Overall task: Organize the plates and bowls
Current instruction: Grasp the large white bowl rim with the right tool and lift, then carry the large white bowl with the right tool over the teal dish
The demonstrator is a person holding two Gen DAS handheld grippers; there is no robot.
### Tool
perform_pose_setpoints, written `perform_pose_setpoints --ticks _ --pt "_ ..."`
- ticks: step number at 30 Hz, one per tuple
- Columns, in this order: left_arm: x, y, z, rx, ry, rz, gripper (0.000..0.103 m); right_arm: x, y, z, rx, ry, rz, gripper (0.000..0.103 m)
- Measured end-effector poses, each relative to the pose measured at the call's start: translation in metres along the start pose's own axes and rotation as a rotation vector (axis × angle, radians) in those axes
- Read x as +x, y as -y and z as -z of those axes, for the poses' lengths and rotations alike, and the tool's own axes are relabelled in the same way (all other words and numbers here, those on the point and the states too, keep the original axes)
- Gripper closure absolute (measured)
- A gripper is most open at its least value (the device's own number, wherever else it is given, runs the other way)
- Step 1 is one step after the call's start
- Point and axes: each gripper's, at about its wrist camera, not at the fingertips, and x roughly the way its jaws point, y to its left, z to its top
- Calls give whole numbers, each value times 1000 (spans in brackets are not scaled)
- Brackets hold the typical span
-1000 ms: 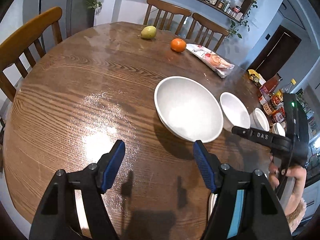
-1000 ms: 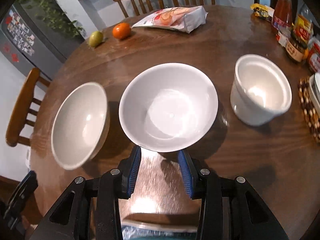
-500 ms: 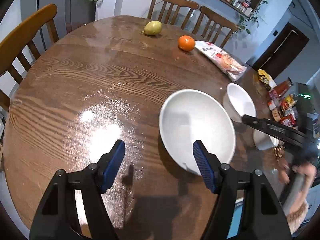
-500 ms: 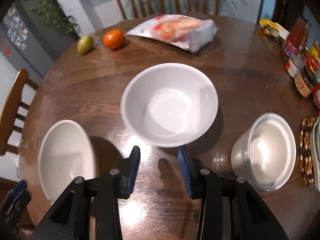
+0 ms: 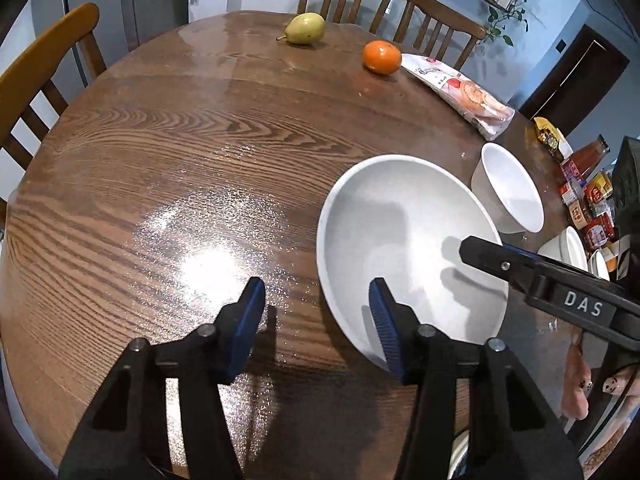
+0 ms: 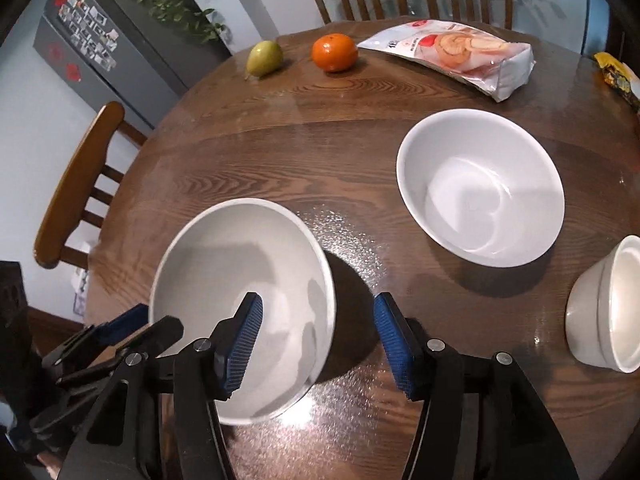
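Right wrist view shows the right tongs (image 6: 318,340) straddling the near-right rim of the large grey-white bowl (image 6: 240,280): the left pad hangs inside the bowl, the right pad outside over the table (image 6: 280,140). The jaws are opening, the rim sits between them, and neither pad seems to press on it. From the other side, the left tongs (image 5: 316,320) stand at the same bowl's (image 5: 404,240) near-left rim, one pad over the bowl's inner wall, the other over bare wood. Those jaws are closing, but I see no squeeze on the rim yet.

So the large bowl lies directly ahead of both tongs, round, with no long axis to mind, and both tongs are about equally near. The medium white bowl (image 6: 480,188) sits beyond and to the right, well apart from the large one and closer to the right hand's side. A smaller cream bowl (image 6: 604,312) stands further right again. My guess is nesting comes next.
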Motion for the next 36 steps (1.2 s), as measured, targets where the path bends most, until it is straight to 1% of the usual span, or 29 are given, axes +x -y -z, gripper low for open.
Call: perform_pose_setpoints --ticks 1,2,4,6,8,9,12,16,19,27,36 --pt "2 1 0 1 -3 0 59 3 1 -1 -1 -4 -1 46" --pt "5 2 -1 3 -11 3 62 5 1 0 -2 -10 -5 50" --pt "8 5 1 13 -36 13 73 10 1 1 -9 -22 -7 57" --pt "9 9 2 27 -44 32 76 16 -2 3 -30 -35 19 69" --pt "7 12 3 40 -45 42 76 18 -3 5 -46 -40 17 75" --pt "6 14 4 45 -44 43 76 20 -4 7 -52 -44 2 76" --pt "2 21 7 63 -35 26 76 19 -9 8 -63 -42 -19 77" --pt "1 30 10 78 -31 17 76 12 -11 10 -80 -16 22 77" --pt "-4 36 13 90 -23 23 76 6 -9 12 -80 -5 29 77" --pt "-24 68 24 158 6 42 75 -29 3 24 -74 46 69 77" --pt "-21 107 45 238 -35 79 73 -57 33 51 -32 64 121 77"
